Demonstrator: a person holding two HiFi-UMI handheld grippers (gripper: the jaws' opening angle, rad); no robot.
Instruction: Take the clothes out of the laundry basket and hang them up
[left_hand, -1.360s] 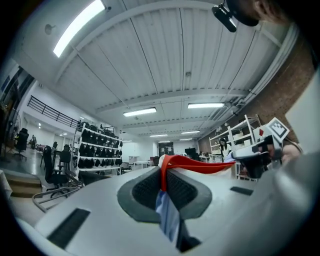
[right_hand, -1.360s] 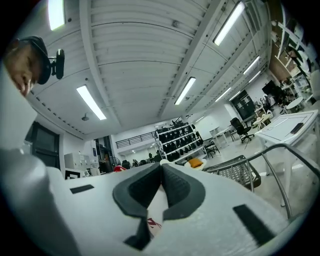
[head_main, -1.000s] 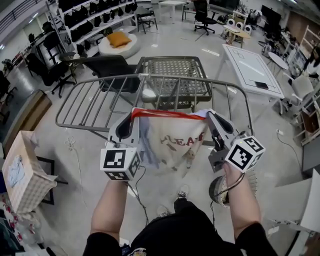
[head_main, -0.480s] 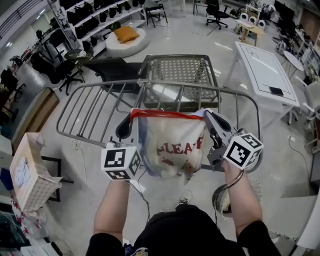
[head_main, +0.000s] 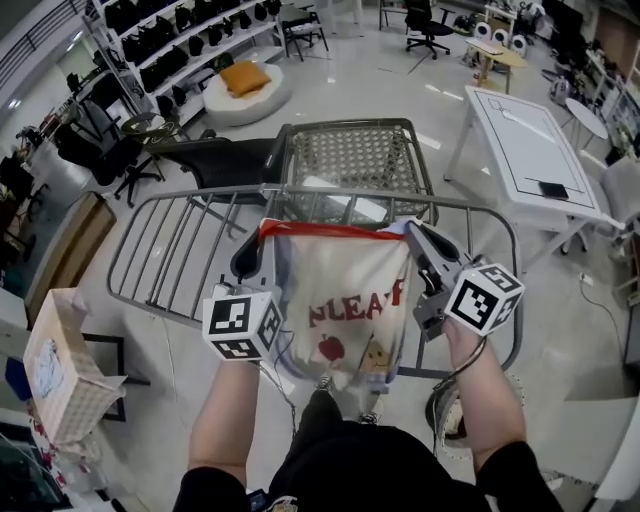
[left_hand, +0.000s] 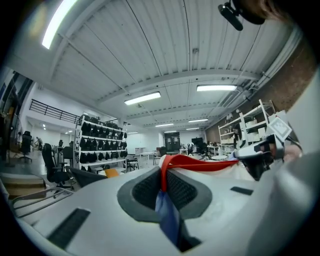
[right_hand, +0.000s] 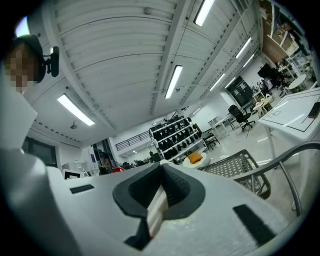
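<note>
A white T-shirt (head_main: 348, 300) with a red collar and red lettering hangs stretched between my two grippers, over the near rail of a grey metal drying rack (head_main: 180, 250). My left gripper (head_main: 262, 240) is shut on the shirt's left shoulder, where red trim and blue cloth (left_hand: 167, 205) show between the pads. My right gripper (head_main: 412, 236) is shut on the right shoulder, with white cloth (right_hand: 156, 210) pinched between its pads. A grey mesh laundry basket (head_main: 352, 158) stands behind the rack.
A white table (head_main: 520, 135) stands at the right. A black office chair (head_main: 215, 158) sits left of the basket. A light woven box (head_main: 55, 365) is at the lower left. Shelves of dark bags (head_main: 170, 40) line the far left wall.
Both grippers have carried the shirt forward to the rack; the rack and basket now lie closer beneath. The shirt hangs lower and more unfolded, showing its print.
</note>
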